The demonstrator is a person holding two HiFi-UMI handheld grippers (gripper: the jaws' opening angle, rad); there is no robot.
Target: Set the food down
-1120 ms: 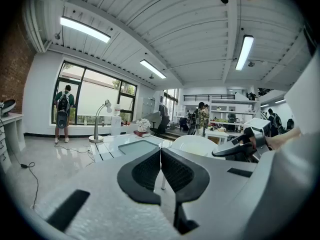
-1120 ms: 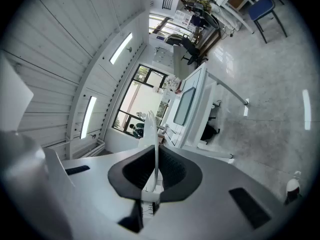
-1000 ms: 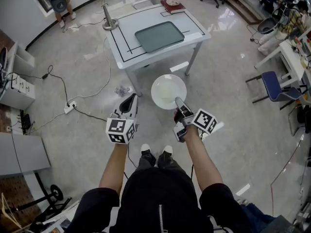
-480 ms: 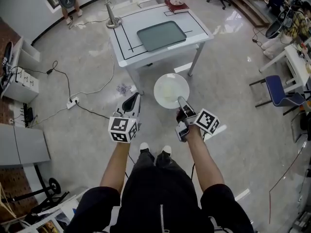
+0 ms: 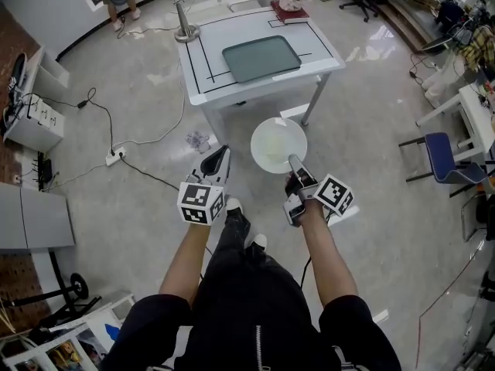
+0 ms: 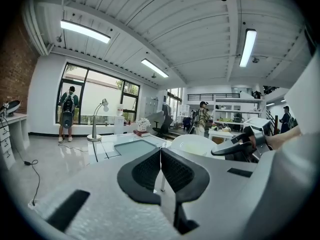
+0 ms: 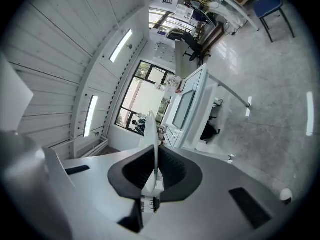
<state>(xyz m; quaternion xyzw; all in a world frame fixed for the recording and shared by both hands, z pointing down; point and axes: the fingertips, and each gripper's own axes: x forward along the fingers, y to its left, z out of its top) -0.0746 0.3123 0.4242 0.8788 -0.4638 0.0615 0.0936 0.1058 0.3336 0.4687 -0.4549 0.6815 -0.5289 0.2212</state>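
Note:
In the head view a round white plate (image 5: 278,144) with a pale yellowish patch on it hangs level over the floor, in front of the white table (image 5: 209,60). My right gripper (image 5: 294,161) is shut on its near rim. From the right gripper view the plate (image 7: 152,149) shows edge-on between the pads of that gripper (image 7: 155,170). My left gripper (image 5: 220,155) is shut and empty, left of the plate. In the left gripper view its jaws (image 6: 160,152) meet, with the plate (image 6: 192,145) at the right. A green tray (image 5: 261,58) lies on the table.
A desk lamp (image 5: 186,22) and a flower pot on books (image 5: 290,2) stand at the table's far edge. Cables and a power strip (image 5: 114,158) lie on the floor at the left. A blue chair (image 5: 437,149) and desks are at the right. People stand further off.
The table has come nearer in the head view as the person walks toward it, one foot now forward. Both grippers and the plate keep their places relative to the body.

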